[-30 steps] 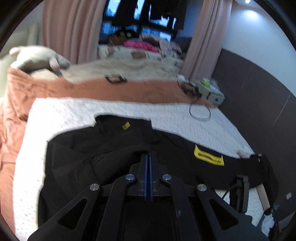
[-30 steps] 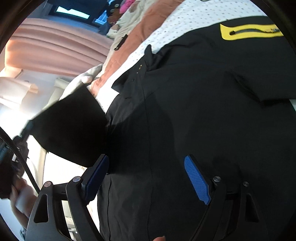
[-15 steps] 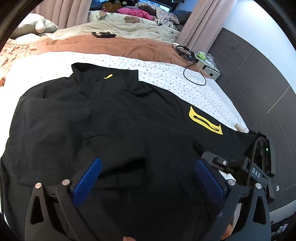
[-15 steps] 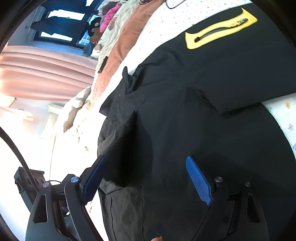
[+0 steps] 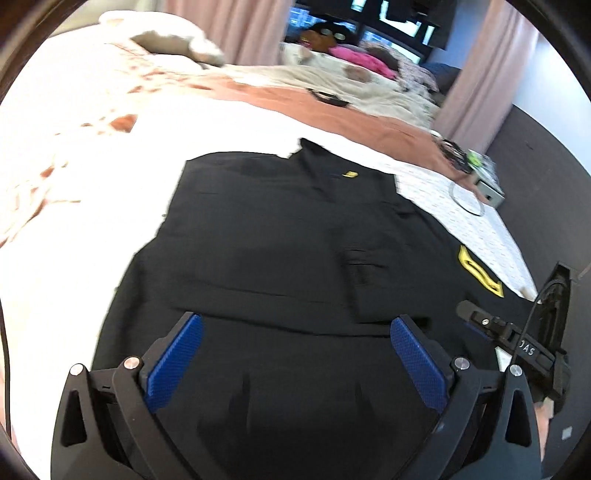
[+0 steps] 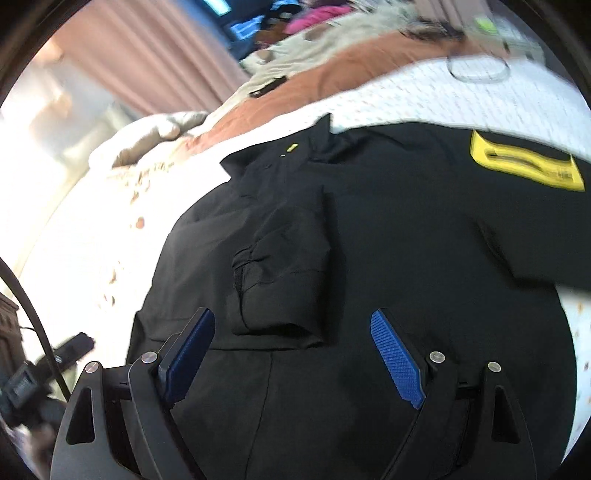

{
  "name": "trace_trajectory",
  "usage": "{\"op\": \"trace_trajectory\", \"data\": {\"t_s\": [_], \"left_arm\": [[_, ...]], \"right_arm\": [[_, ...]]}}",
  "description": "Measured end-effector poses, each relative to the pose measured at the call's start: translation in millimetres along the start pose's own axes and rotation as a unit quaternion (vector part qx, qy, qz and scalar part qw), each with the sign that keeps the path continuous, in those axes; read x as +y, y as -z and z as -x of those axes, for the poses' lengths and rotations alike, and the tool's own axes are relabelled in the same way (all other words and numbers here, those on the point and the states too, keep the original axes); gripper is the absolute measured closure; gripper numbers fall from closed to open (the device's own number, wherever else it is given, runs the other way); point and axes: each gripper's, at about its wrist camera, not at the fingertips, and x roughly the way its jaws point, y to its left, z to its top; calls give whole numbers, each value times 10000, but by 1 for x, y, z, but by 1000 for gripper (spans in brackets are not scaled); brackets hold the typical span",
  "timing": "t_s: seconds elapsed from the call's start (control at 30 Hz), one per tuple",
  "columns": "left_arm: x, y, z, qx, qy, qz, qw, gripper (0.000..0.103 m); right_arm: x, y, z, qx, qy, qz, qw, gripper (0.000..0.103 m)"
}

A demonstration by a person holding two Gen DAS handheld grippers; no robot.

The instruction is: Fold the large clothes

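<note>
A large black shirt (image 5: 280,236) lies flat on the white dotted bed sheet (image 5: 465,206), collar toward the far side, with a yellow patch (image 5: 478,271) on its right sleeve. Its left sleeve (image 6: 284,258) is folded in over the body. My left gripper (image 5: 295,354) is open and empty, just above the shirt's lower part. My right gripper (image 6: 291,350) is open and empty, hovering over the shirt (image 6: 406,258) near the folded sleeve's end. The right gripper's body also shows at the right edge of the left wrist view (image 5: 517,343).
A rust-brown blanket (image 5: 332,107) and beige bedding (image 5: 369,85) lie beyond the sheet. A small box with cables (image 5: 484,181) sits at the far right of the bed. Pink curtains (image 5: 236,33) and a dark wall (image 5: 546,155) stand behind. A cable loop (image 6: 476,70) lies on the sheet.
My left gripper was shut on the sleeve a second ago; it has opened, let the sleeve down folded over the shirt, and drawn back. My right gripper has stayed open and swung to face the collar.
</note>
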Motion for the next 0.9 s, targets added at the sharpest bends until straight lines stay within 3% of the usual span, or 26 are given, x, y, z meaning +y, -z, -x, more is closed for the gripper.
{"op": "trace_trajectory", "data": {"t_s": [0.17, 0.3, 0.4, 0.6, 0.63, 0.67, 0.7, 0.73, 0.8, 0.9], "left_arm": [[43, 11, 2, 18, -292, 230, 9993, 3], [75, 21, -1, 179, -445, 466, 9978, 10], [91, 27, 1, 186, -542, 495, 9971, 10], [113, 40, 6, 217, -637, 480, 9966, 10], [115, 41, 7, 215, -633, 503, 9965, 10], [118, 43, 8, 207, -612, 535, 9965, 10], [121, 44, 10, 200, -597, 556, 9965, 10], [123, 46, 12, 195, -595, 570, 9964, 10], [122, 46, 15, 176, -591, 592, 9963, 10], [118, 45, 22, 119, -636, 596, 9961, 10]], "right_arm": [[45, 9, -21, -16, 137, 871, 9961, 17], [67, 11, -46, 68, 574, 1216, 9909, 17], [83, 11, -71, 258, 691, 1359, 9880, 17], [91, 20, -121, 776, 1477, 1800, 9694, 19], [89, 20, -122, 744, 1514, 1808, 9689, 24], [86, 18, -120, 696, 1562, 1754, 9695, 37], [83, 15, -118, 654, 1628, 1679, 9701, 61], [78, 9, -112, 599, 1673, 1557, 9717, 74], [65, 2, -100, 513, 1311, 1292, 9816, 81], [48, -8, -76, 249, 1130, 1000, 9882, 83]]}}
